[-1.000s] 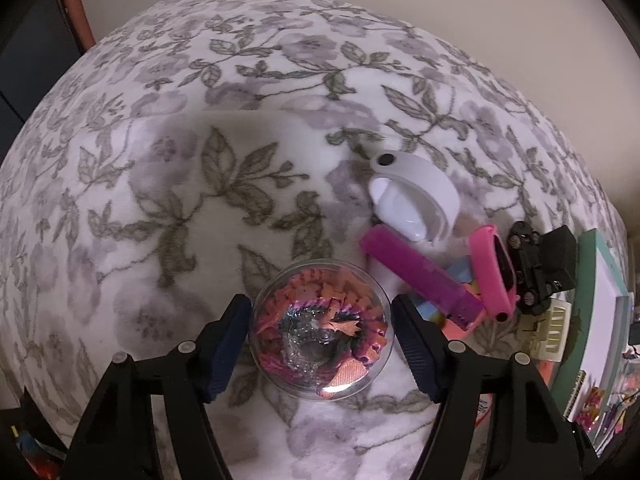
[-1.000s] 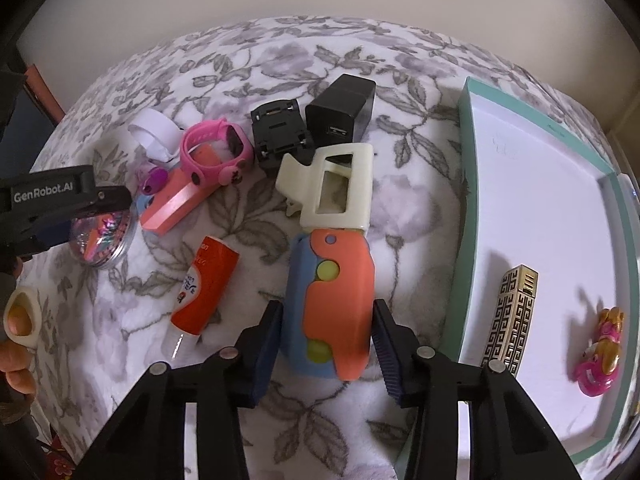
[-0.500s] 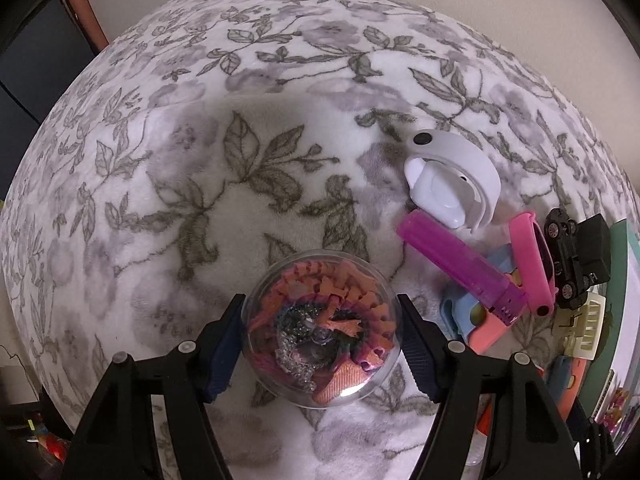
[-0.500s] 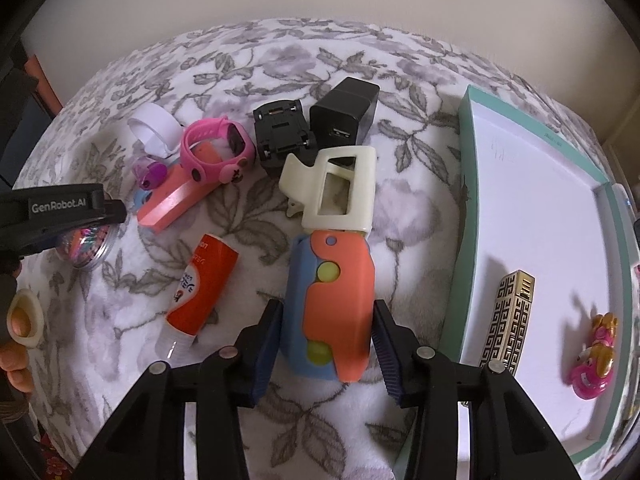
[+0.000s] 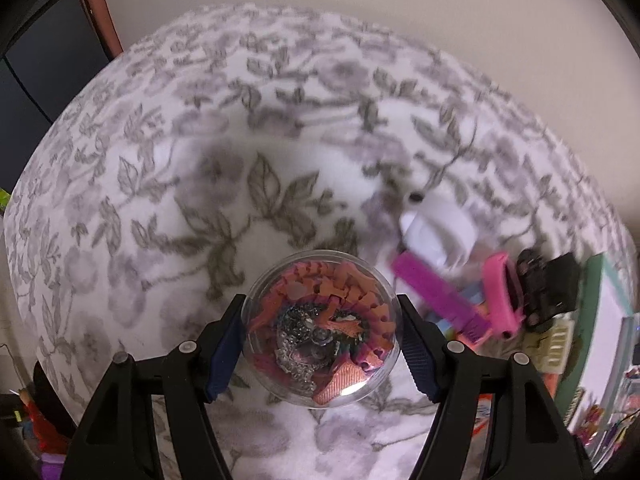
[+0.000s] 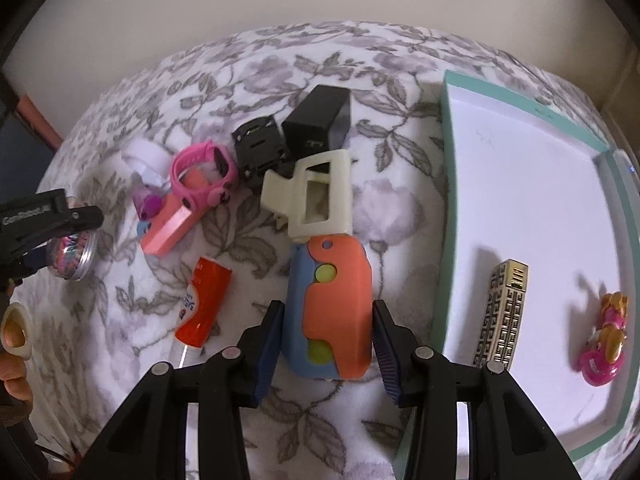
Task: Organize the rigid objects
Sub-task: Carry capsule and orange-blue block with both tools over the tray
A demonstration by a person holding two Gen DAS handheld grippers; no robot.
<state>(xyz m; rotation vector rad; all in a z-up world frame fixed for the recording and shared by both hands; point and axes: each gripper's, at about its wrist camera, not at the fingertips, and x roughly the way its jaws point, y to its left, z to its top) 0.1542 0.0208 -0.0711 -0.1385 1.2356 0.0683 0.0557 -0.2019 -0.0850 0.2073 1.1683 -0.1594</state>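
Observation:
My left gripper (image 5: 320, 354) is shut on a clear round container (image 5: 320, 330) filled with orange and pink trinkets and holds it above the floral blanket; it also shows in the right wrist view (image 6: 72, 256). My right gripper (image 6: 326, 348) is open around an orange and blue toy (image 6: 330, 306) that lies on the blanket, with small gaps at both pads. A teal-rimmed white tray (image 6: 448, 184) at the right holds a gold patterned bar (image 6: 502, 318) and a pink figure (image 6: 606, 340).
On the blanket lie a cream hair claw (image 6: 316, 196), two black adapters (image 6: 316, 124), a pink watch (image 6: 202, 172), a pink comb (image 5: 440, 296), a white ring-shaped piece (image 5: 440, 232) and a red-capped tube (image 6: 204, 304). A wall stands behind.
My left gripper has lifted the clear container off the blanket and swung left. My right gripper has stayed open around the orange and blue toy.

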